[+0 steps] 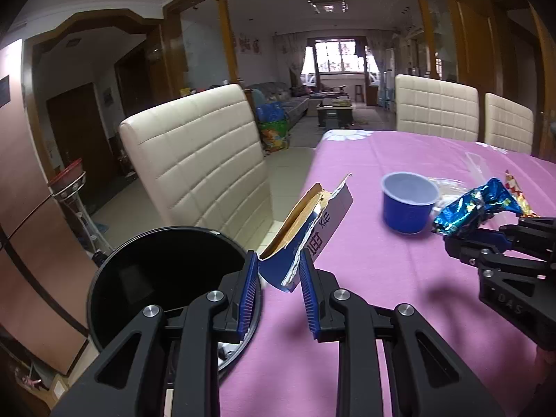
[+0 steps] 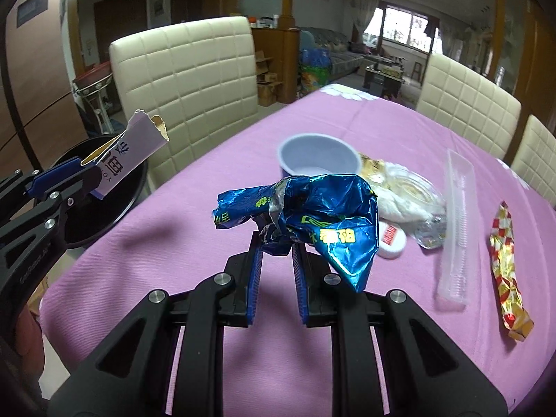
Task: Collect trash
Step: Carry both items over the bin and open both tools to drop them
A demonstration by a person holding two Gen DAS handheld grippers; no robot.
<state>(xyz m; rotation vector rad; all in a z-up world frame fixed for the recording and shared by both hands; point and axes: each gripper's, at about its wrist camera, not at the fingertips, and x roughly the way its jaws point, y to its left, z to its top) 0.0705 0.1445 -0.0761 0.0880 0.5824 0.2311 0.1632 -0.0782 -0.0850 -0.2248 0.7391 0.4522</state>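
Over bin (image 1: 139,278) rim | left hand-held gripper (image 1: 278,264) grips torn carton (image 1: 309,232), long axis up-right | right hand-held gripper (image 2: 276,243) clamps blue wrapper (image 2: 312,215)

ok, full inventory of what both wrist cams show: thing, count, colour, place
torn carton: 1, blue and white, in left gripper, beside bin
foil wrapper: 1, blue, in right gripper
bin: 1, black, by table edge
cup: 1, blue, on table
clear tray: 1, on table
red-gold wrapper: 1, table right
cap: 1, white
tablecloth: 1, pink
chairs: 3, cream
left gripper: shut
right gripper: shut
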